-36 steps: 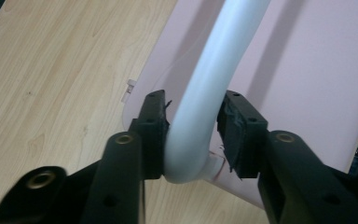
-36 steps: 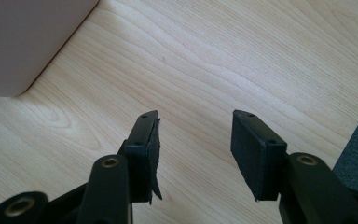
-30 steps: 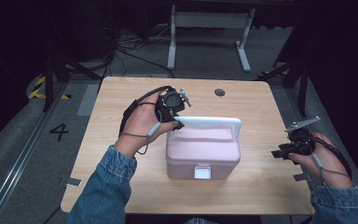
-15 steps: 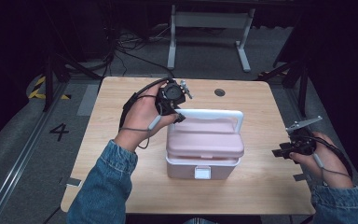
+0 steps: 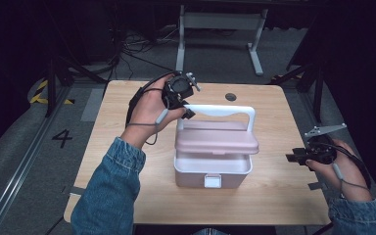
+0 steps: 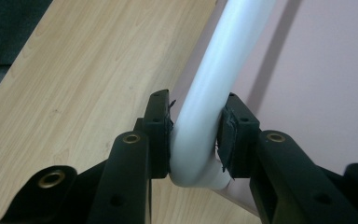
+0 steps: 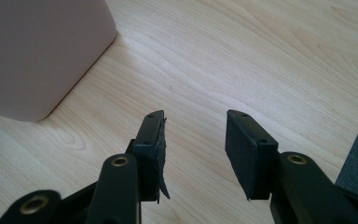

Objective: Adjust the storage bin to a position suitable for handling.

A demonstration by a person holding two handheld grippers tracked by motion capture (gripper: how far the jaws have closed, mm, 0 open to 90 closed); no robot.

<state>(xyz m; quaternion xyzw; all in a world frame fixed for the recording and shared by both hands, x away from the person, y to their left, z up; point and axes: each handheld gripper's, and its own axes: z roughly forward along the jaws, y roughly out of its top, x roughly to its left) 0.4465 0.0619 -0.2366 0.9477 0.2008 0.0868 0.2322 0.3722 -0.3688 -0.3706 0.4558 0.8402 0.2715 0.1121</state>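
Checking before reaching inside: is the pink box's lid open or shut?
Open: the lid sits lifted off the box, a gap showing under its front edge.

Open tabletop (image 5: 127,161) left and right of the central pink box (image 5: 214,161).

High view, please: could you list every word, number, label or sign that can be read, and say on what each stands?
"4": a dark number on the grey floor left of the wooden table.
Black-and-yellow hazard stripes, with no words, are on the floor farther back.
The pink storage box, its white handle and its white front latch bear no readable text.
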